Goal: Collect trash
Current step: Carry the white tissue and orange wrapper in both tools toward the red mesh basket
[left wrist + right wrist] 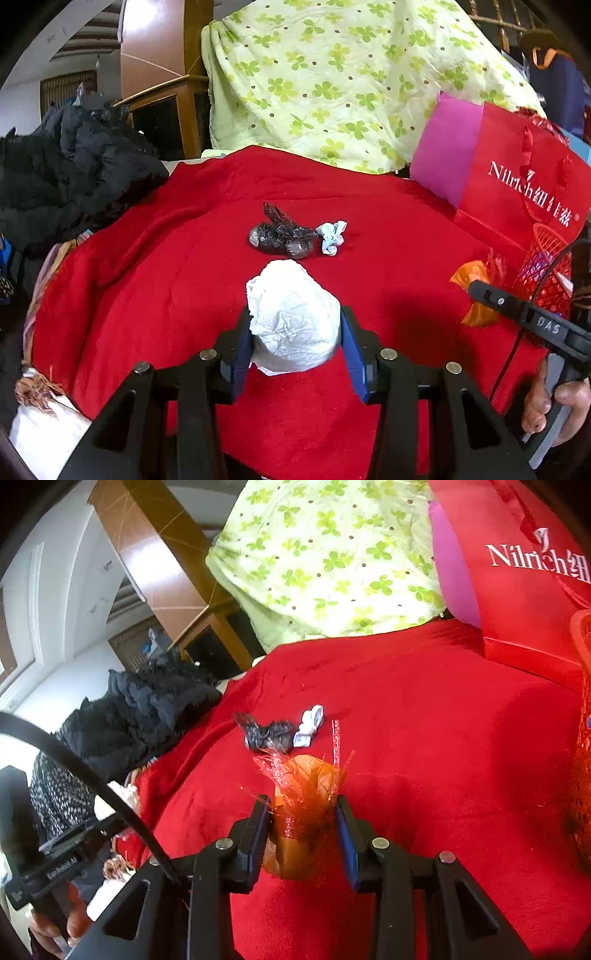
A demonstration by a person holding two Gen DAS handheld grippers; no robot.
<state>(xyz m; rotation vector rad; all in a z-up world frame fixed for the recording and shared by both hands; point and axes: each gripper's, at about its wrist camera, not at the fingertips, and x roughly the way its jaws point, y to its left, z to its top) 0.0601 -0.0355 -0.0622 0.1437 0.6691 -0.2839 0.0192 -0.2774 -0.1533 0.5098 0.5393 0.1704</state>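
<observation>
Jaws of the left gripper (pixel 295 334) are closed on a crumpled white paper wad (pixel 293 317), pads pressing both its sides. Jaws of the right gripper (pixel 303 823) pinch an orange plastic wrapper (pixel 304 812) with red frilly strands. Ahead of both, on the red blanket (pixel 147 266), lie a crumpled black plastic bag (pixel 282 232) and — just beside it — a small pale blue paper scrap (pixel 332 236). A red mesh basket (pixel 545 266) stands beyond the right gripper, near a red gift bag (pixel 517 177).
</observation>
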